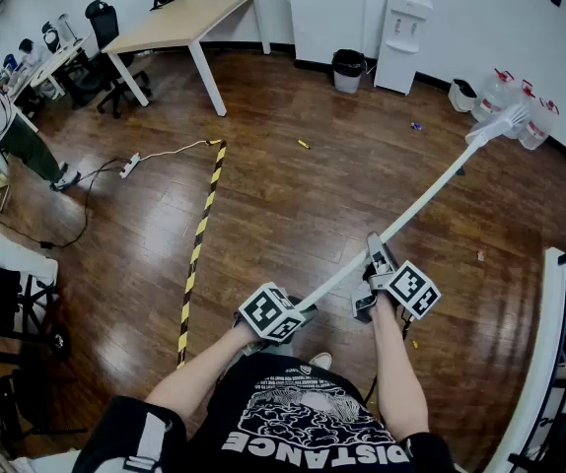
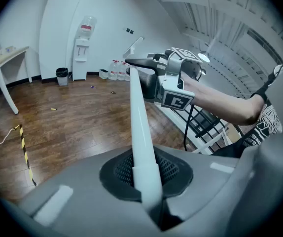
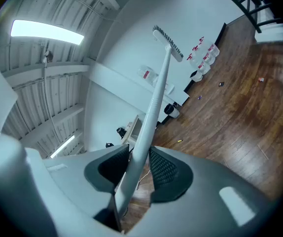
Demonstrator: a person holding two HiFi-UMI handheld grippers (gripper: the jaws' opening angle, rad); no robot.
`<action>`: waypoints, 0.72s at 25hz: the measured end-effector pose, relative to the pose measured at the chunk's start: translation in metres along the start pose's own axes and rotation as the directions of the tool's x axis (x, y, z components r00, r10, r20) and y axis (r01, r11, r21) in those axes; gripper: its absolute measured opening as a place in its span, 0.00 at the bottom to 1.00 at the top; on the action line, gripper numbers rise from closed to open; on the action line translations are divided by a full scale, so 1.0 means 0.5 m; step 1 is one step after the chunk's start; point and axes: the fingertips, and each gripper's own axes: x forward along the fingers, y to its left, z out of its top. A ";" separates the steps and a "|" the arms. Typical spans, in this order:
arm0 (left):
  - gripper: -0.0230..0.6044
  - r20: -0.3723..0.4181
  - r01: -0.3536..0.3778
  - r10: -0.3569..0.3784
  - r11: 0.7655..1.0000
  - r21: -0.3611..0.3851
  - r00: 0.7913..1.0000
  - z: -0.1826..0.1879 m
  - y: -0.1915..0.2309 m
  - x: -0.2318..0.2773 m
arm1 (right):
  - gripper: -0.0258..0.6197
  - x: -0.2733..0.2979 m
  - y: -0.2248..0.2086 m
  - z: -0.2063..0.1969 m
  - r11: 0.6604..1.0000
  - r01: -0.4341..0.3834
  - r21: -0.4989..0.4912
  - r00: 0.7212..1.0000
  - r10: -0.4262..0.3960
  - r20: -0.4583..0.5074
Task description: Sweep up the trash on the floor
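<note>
Jaws of the left tool (image 2: 146, 176) were shut tight on the very end of a broom's white handle (image 1: 421, 200), the dark pads pressed to it on both sides. The right tool (image 3: 135, 169) was clamped on the same handle a little further along, which put it nearer the broom head (image 1: 508, 124). From those two grips the handle ran straight away from the person, forward and to their right. It appeared to rise as it went, since the right gripper view showed the broom head against the wall and not on the floor (image 1: 293, 215). I judged it to be lifted clear, so no bristle was yet touching any trash. The trash lay scattered around that raised head. A small purple scrap (image 1: 416, 125) lay near it, to its left as the person faced. A yellow scrap (image 1: 303, 144) lay well apart from it, further to the same side. A pale scrap (image 1: 479, 256) lay on the person's side of the broom head, beyond the handle on the right. A tiny speck (image 1: 413, 343) sat far back from the head, close to the person. Water bottles (image 1: 534, 116) stood just behind the broom head, against the wall. The coming move probably called for lowering the head to the boards and drawing it leftward, with the long axis of the handle swinging about the left tool and the right tool steering. The bottles looked like the thing most likely to be knocked.
</note>
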 end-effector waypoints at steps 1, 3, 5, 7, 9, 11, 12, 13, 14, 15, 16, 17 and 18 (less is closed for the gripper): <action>0.08 0.000 -0.002 0.002 1.000 -0.006 1.000 0.003 0.014 0.001 | 0.23 0.017 -0.003 -0.001 1.000 0.001 -0.004 1.000 -0.001 -0.008; 0.08 -0.001 -0.007 0.006 1.000 -0.020 1.000 0.009 0.044 0.004 | 0.23 0.054 -0.008 -0.004 1.000 0.003 -0.011 1.000 -0.003 -0.026; 0.08 -0.002 -0.012 0.012 0.999 -0.034 1.000 0.017 0.083 0.005 | 0.23 0.100 -0.014 -0.009 1.000 0.007 -0.016 0.999 -0.007 -0.048; 0.08 -0.003 -0.017 0.017 0.999 -0.049 1.000 0.027 0.128 0.005 | 0.23 0.154 -0.020 -0.014 1.000 0.015 -0.019 0.997 -0.016 -0.069; 0.08 0.000 -0.015 0.015 0.997 -0.072 1.000 0.039 0.178 -0.001 | 0.23 0.214 -0.020 -0.019 0.999 0.023 -0.026 0.996 -0.026 -0.091; 0.08 0.002 -0.009 0.009 0.996 -0.092 1.000 0.051 0.229 -0.012 | 0.23 0.280 -0.012 -0.026 0.999 0.032 -0.034 0.993 -0.035 -0.113; 0.08 -0.001 -0.002 0.002 0.995 -0.098 1.000 0.054 0.253 -0.018 | 0.23 0.312 -0.006 -0.032 0.999 0.035 -0.037 0.991 -0.040 -0.125; 0.08 -0.006 0.011 -0.012 0.995 -0.103 1.000 0.054 0.274 -0.023 | 0.23 0.343 0.000 -0.039 0.998 0.040 -0.040 0.989 -0.045 -0.138; 0.09 -0.009 0.030 -0.031 0.994 -0.108 0.999 0.052 0.290 -0.026 | 0.23 0.371 0.006 -0.048 0.998 0.045 -0.043 0.987 -0.051 -0.151; 0.10 -0.009 0.050 -0.051 0.992 -0.114 0.999 0.054 0.306 -0.030 | 0.23 0.399 0.011 -0.054 0.998 0.050 -0.048 0.985 -0.057 -0.163; 0.11 -0.002 0.066 -0.067 0.990 -0.124 0.998 0.060 0.323 -0.035 | 0.23 0.428 0.017 -0.059 0.997 0.054 -0.054 0.983 -0.063 -0.173; 0.11 0.008 0.075 -0.075 0.988 -0.138 0.997 0.068 0.342 -0.042 | 0.23 0.458 0.024 -0.062 0.997 0.056 -0.059 0.981 -0.066 -0.182; 0.11 0.019 0.077 -0.075 0.985 -0.156 0.997 0.076 0.363 -0.051 | 0.23 0.488 0.033 -0.067 0.996 0.056 -0.063 0.979 -0.068 -0.191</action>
